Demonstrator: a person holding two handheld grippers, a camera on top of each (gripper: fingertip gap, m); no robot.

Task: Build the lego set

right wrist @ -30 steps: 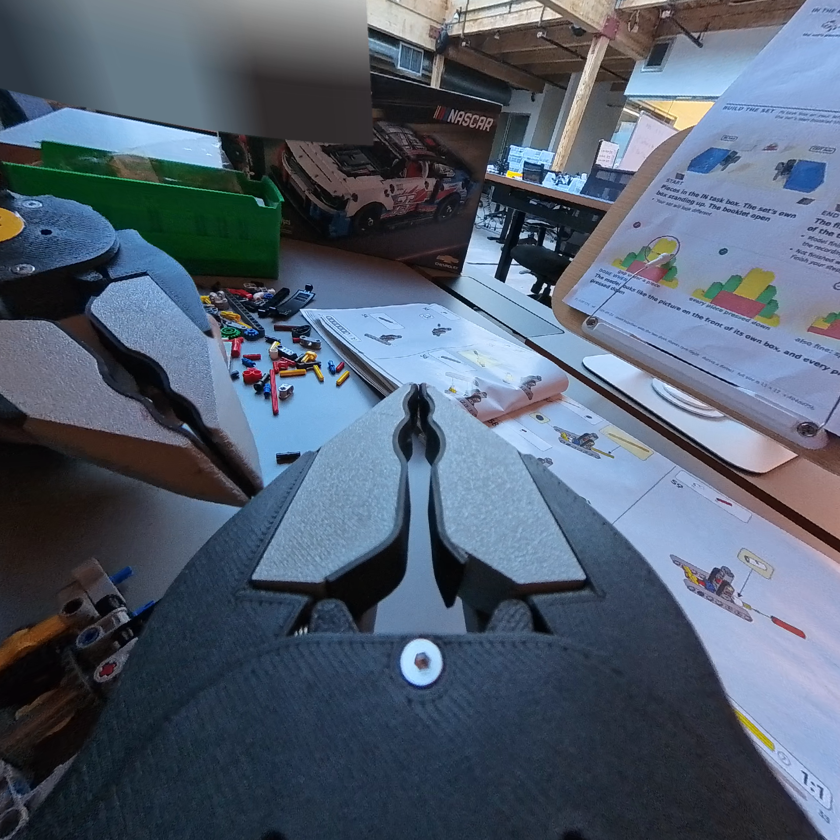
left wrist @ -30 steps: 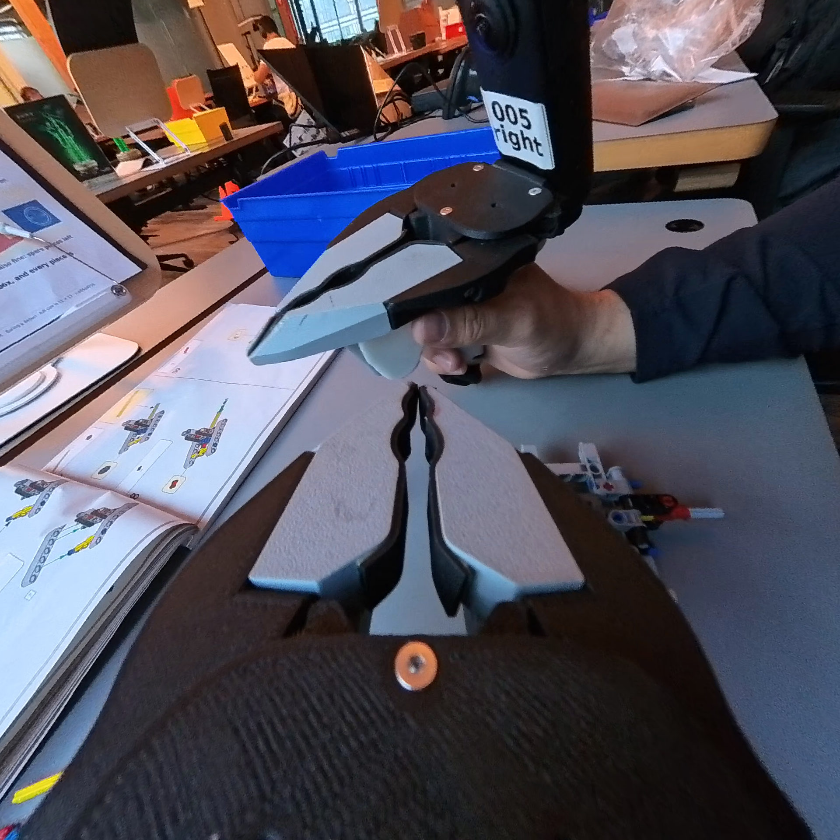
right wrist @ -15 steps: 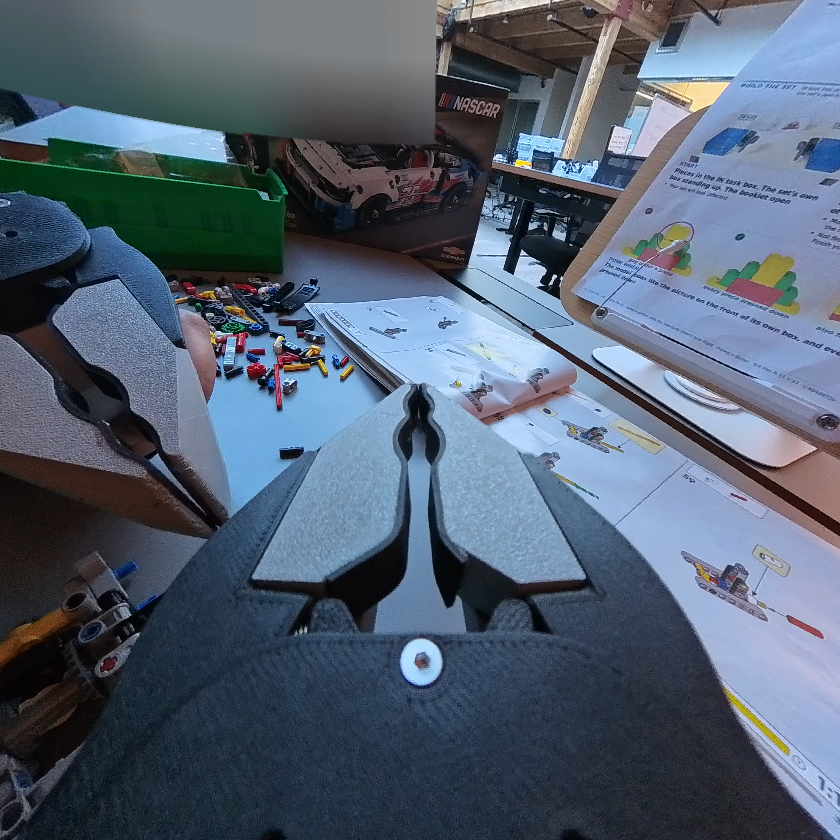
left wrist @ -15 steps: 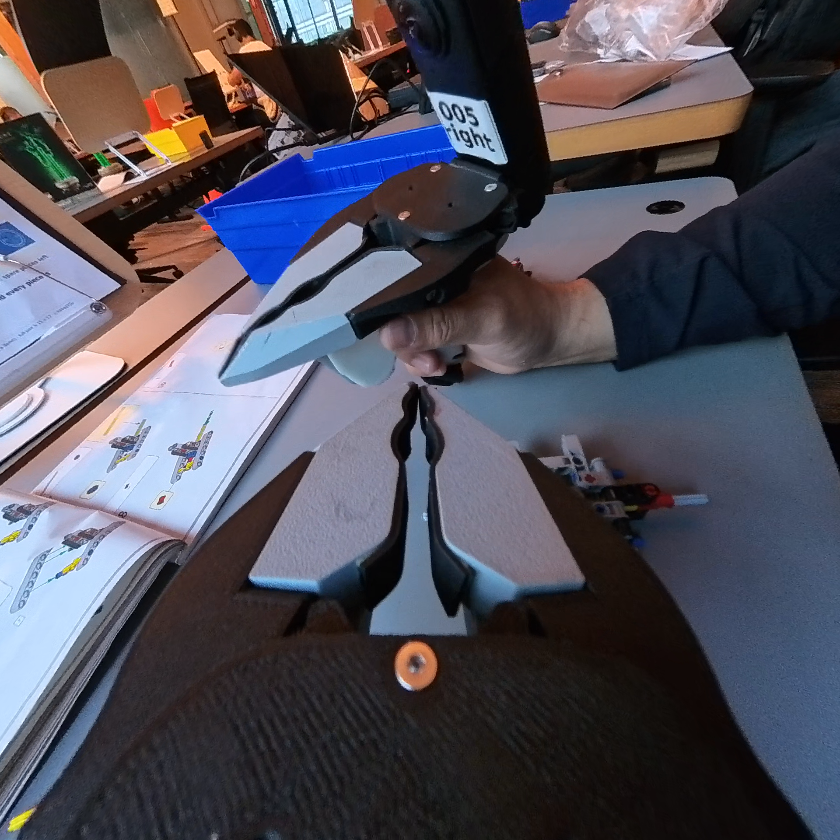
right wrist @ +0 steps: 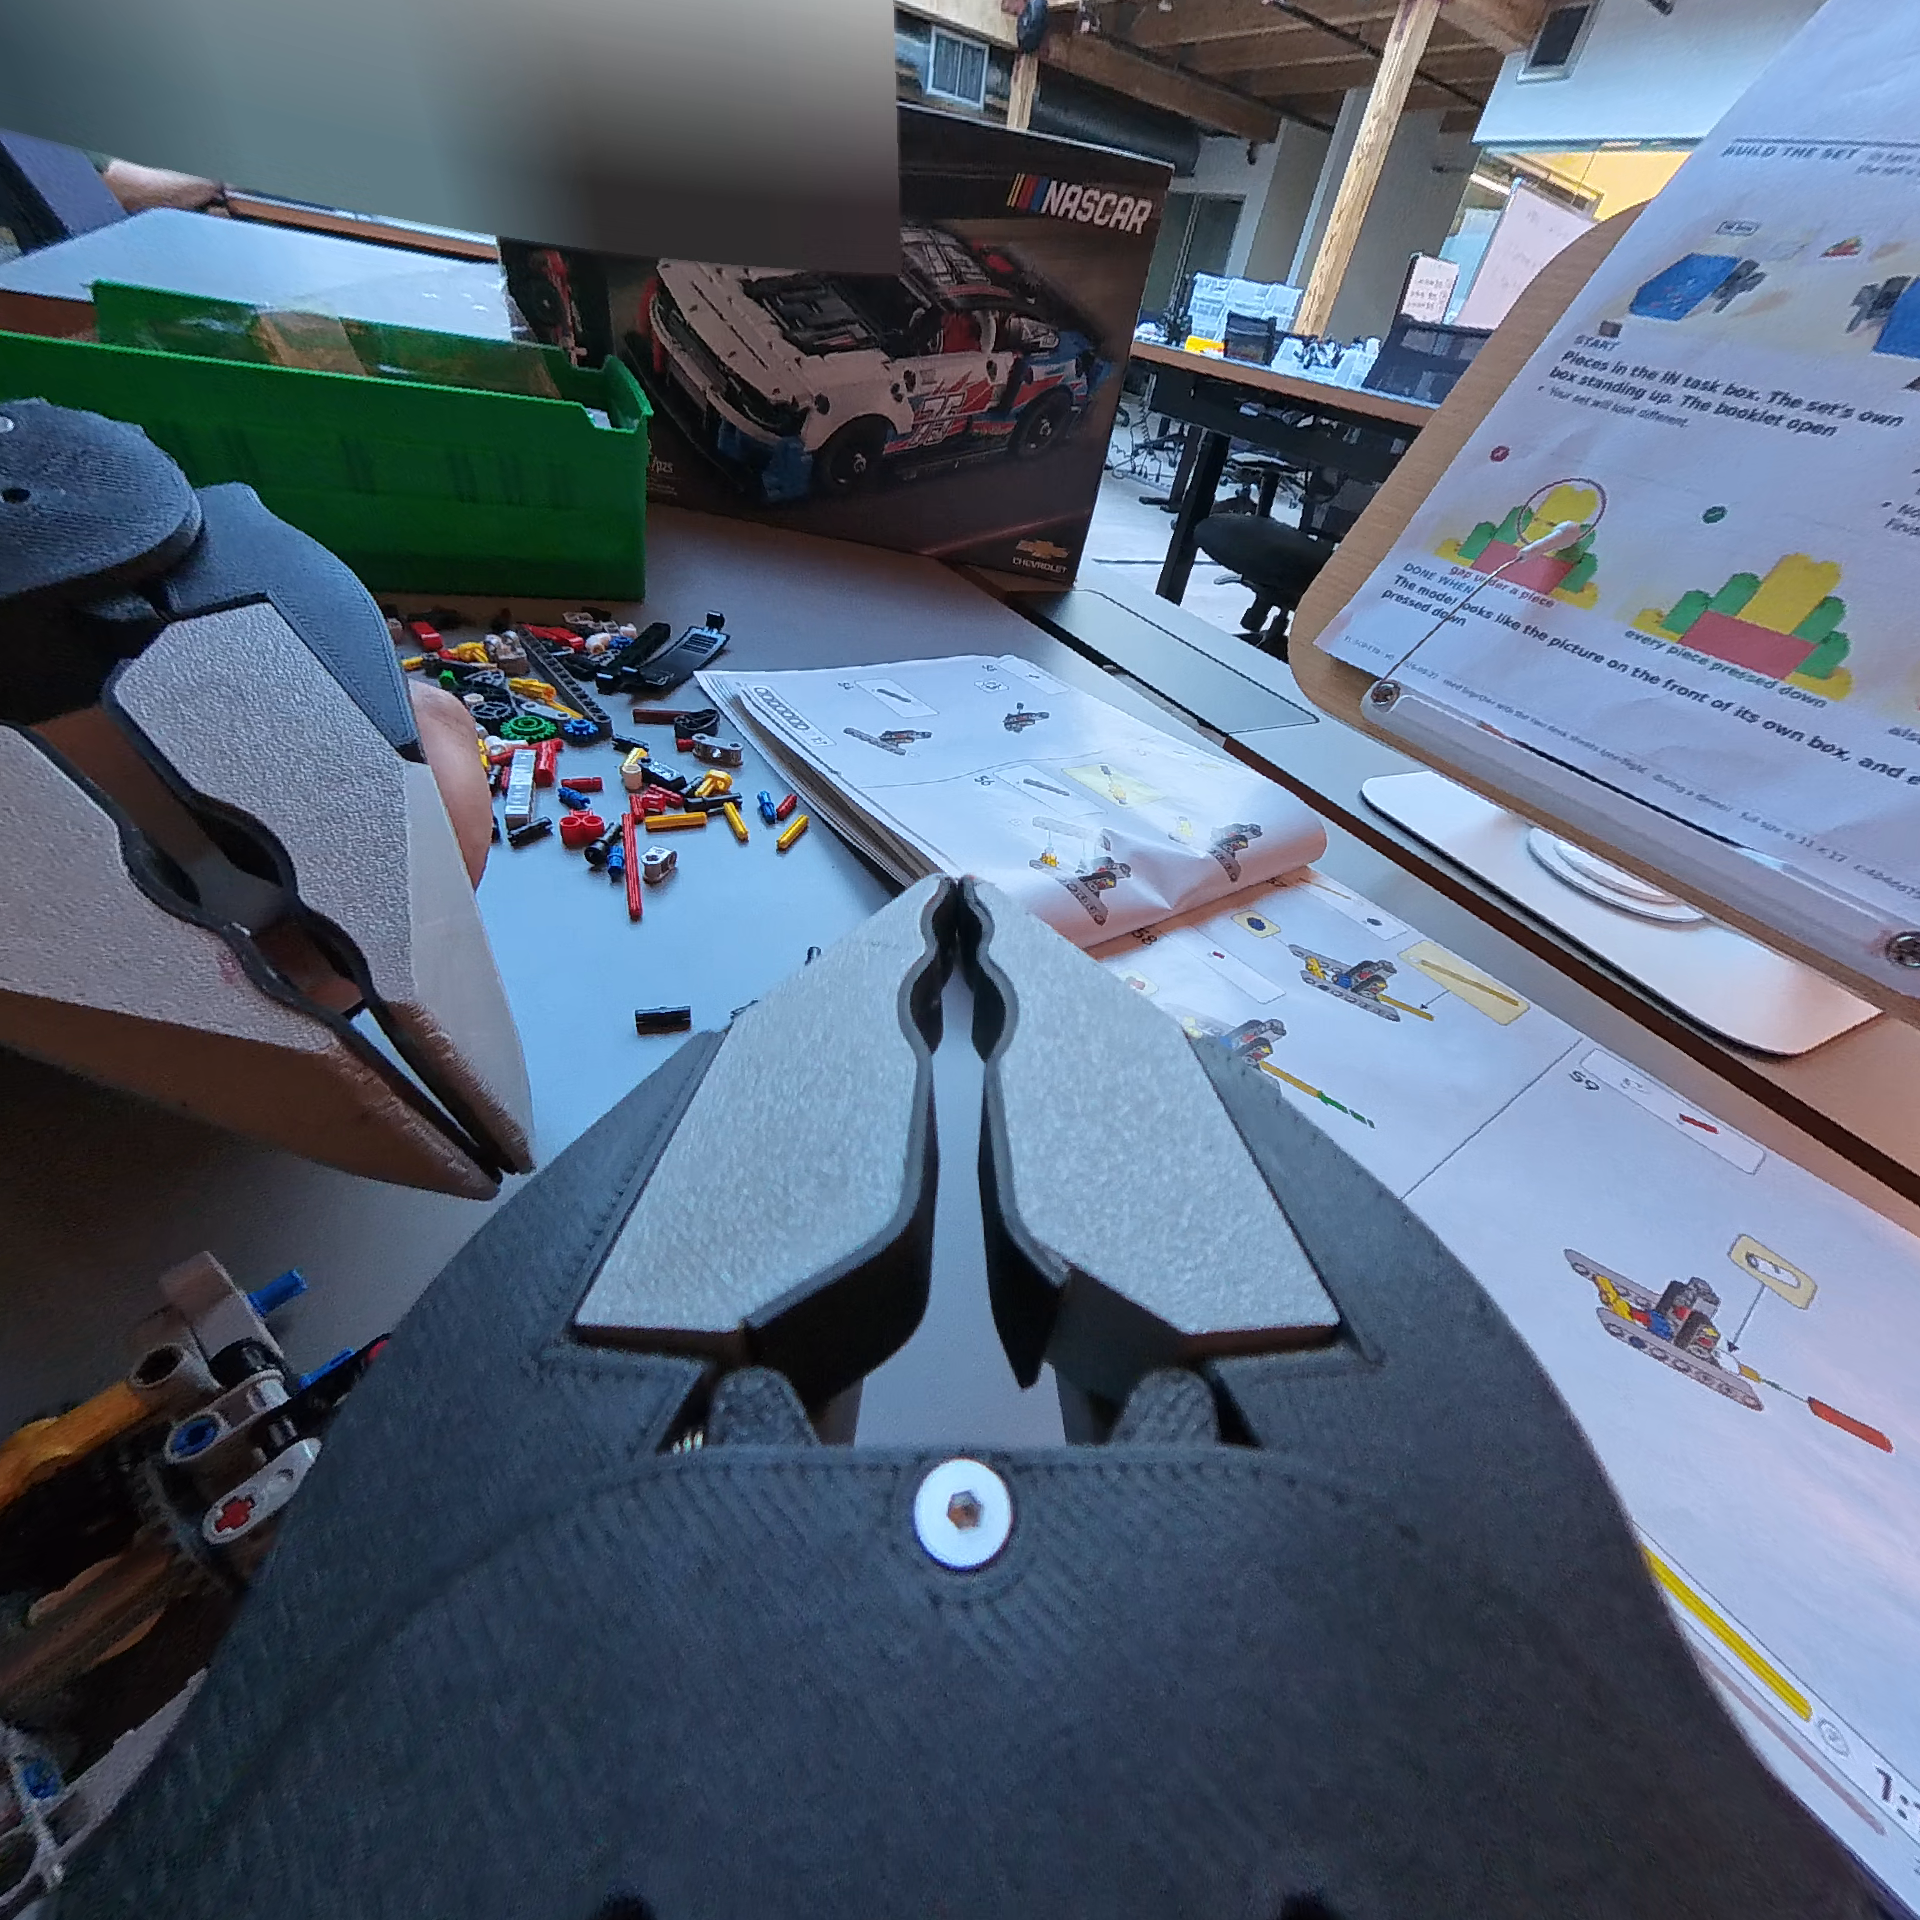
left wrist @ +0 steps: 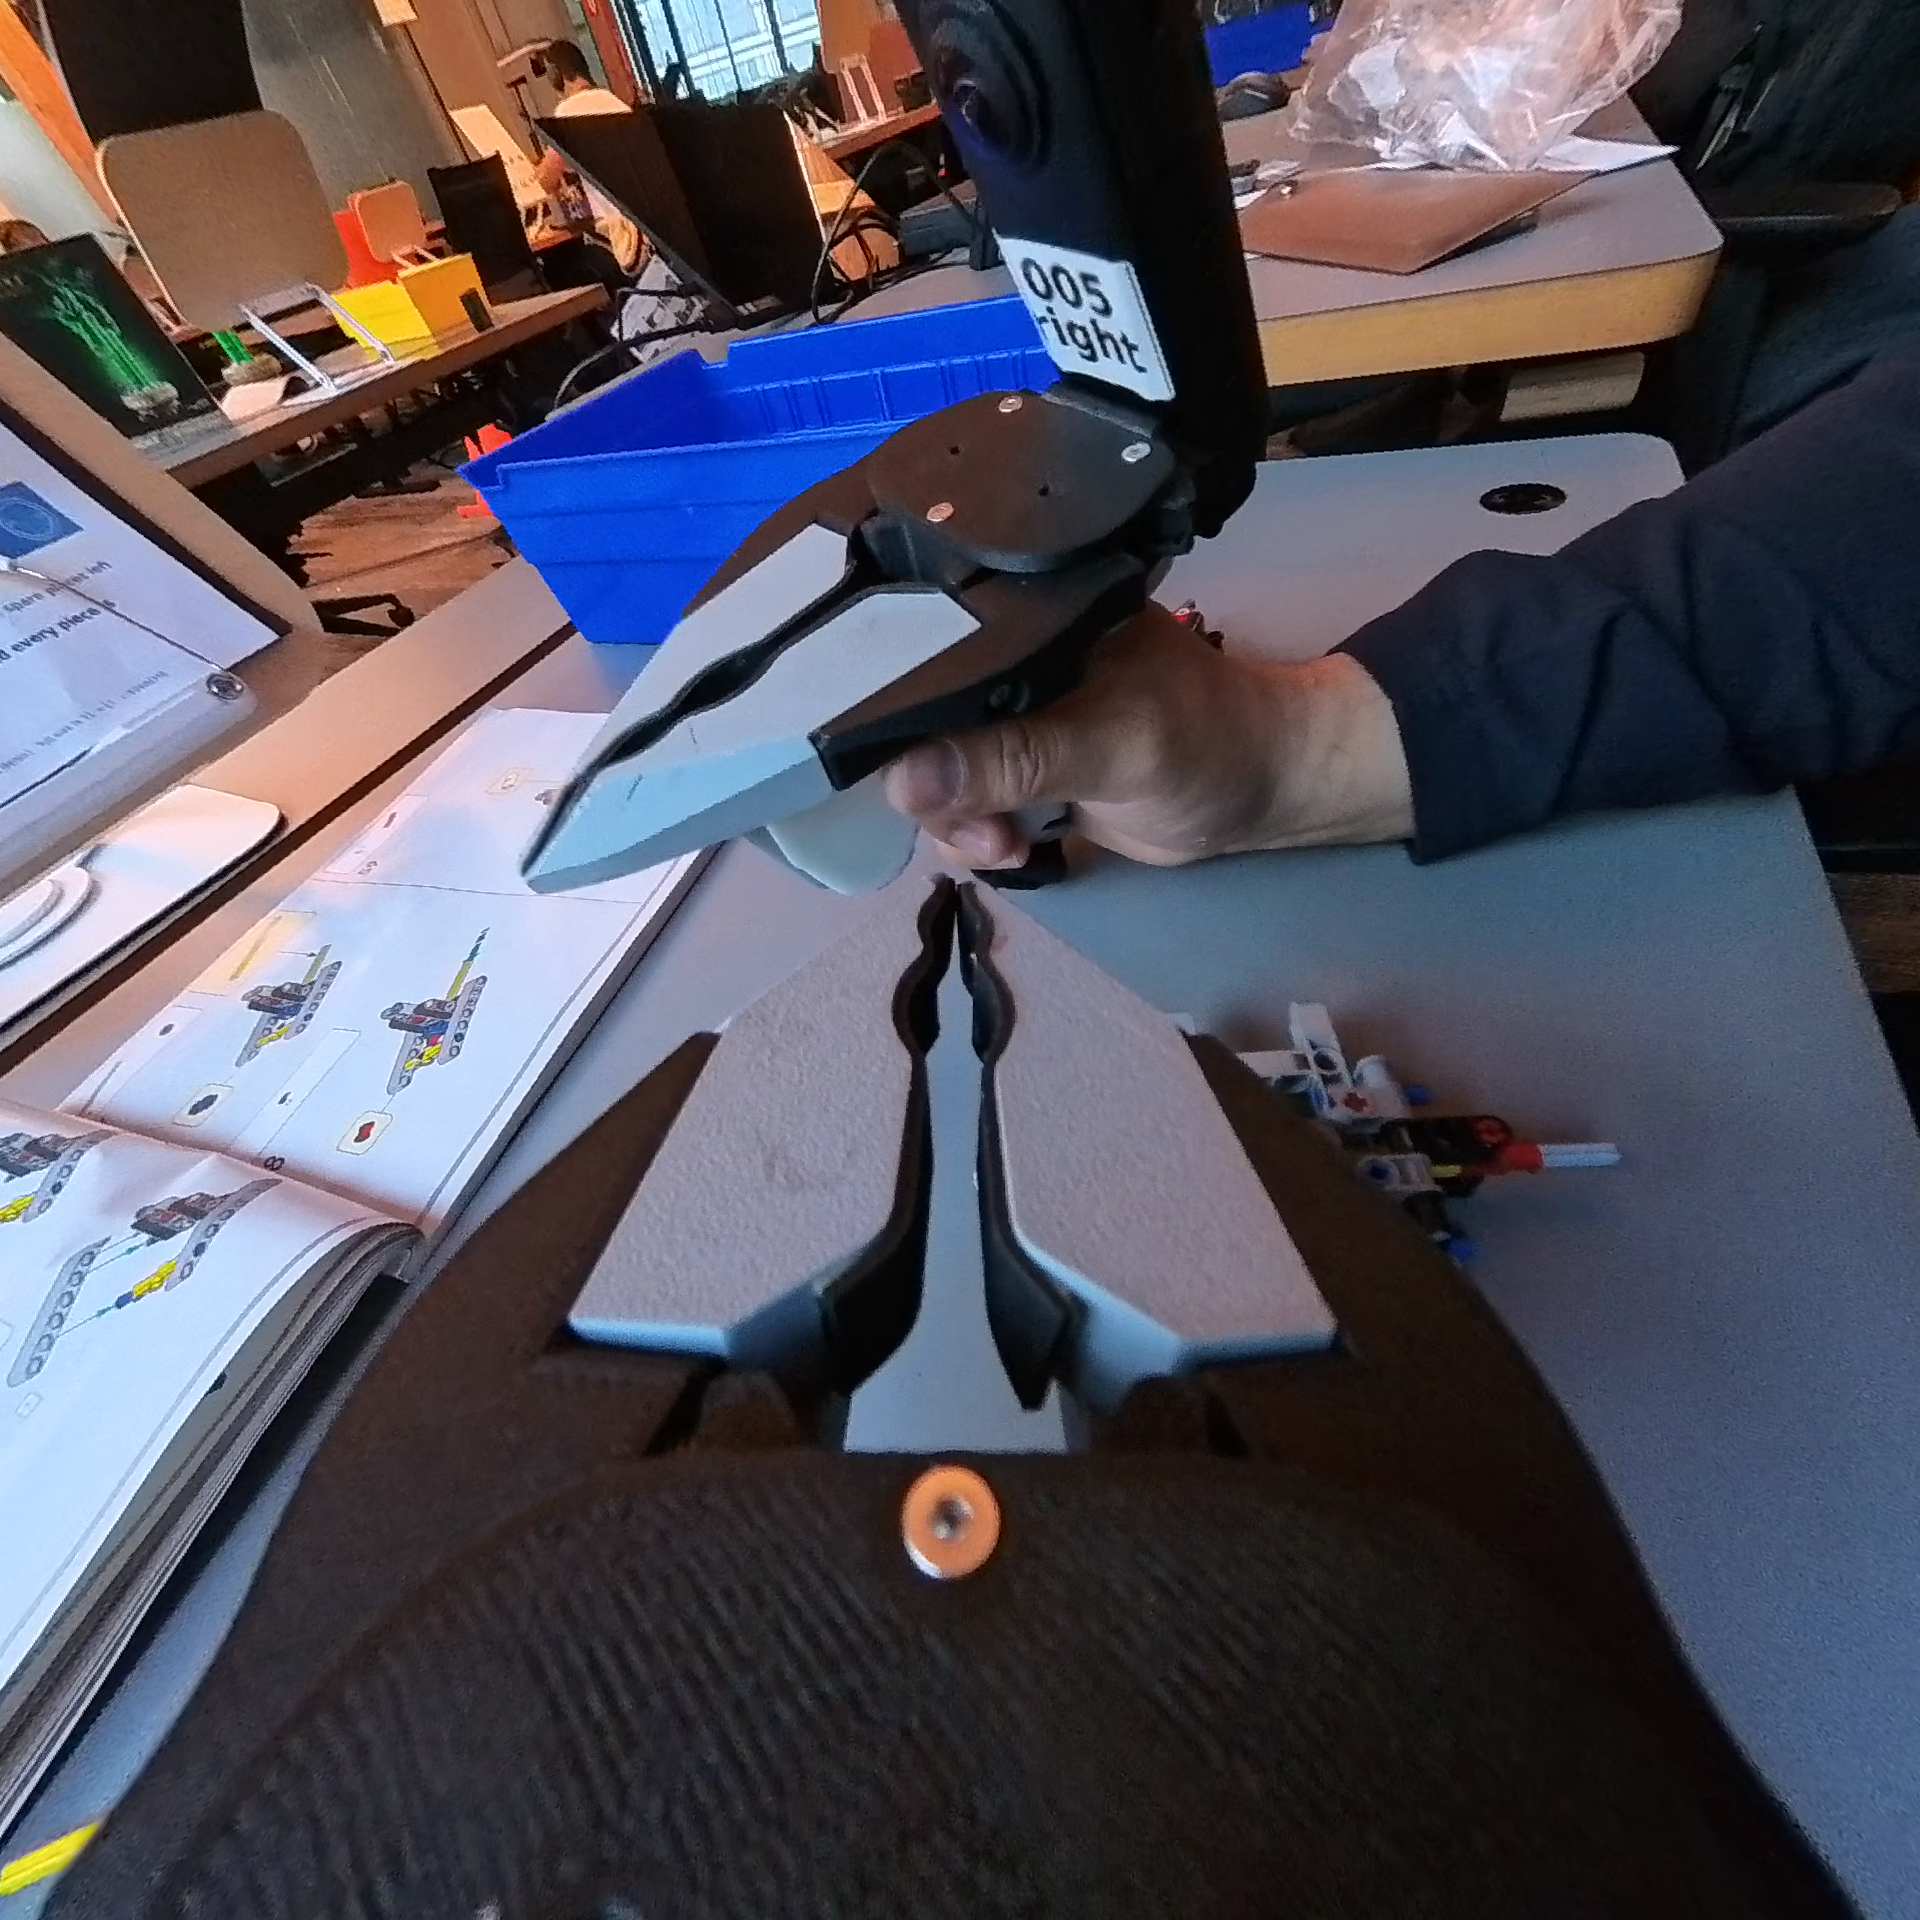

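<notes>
You get soft, even daylight from the far windows [left wrist: 727, 62]; the bench [left wrist: 1662, 935] shows only faint shadows. Your wide-angle lenses bow the edges; the background blurs, and the instruction booklet [right wrist: 1714, 1247] glows warm.

Bare table [left wrist: 1558, 935] is left open to the right of the left gripper [left wrist: 956, 894], broken only by a small brick assembly [left wrist: 1392, 1132] near it. Passage straight ahead is blocked by the right gripper [left wrist: 551, 862] and the hand [left wrist: 1164, 758] holding it. The left side is taken up by an open booklet [left wrist: 343, 987]; farther off, a blue bin [left wrist: 748, 457] stands. Beyond the booklet, loose pieces [right wrist: 592, 748], a green bin [right wrist: 416, 468] and a box [right wrist: 935, 364] crowd the far table.
</notes>
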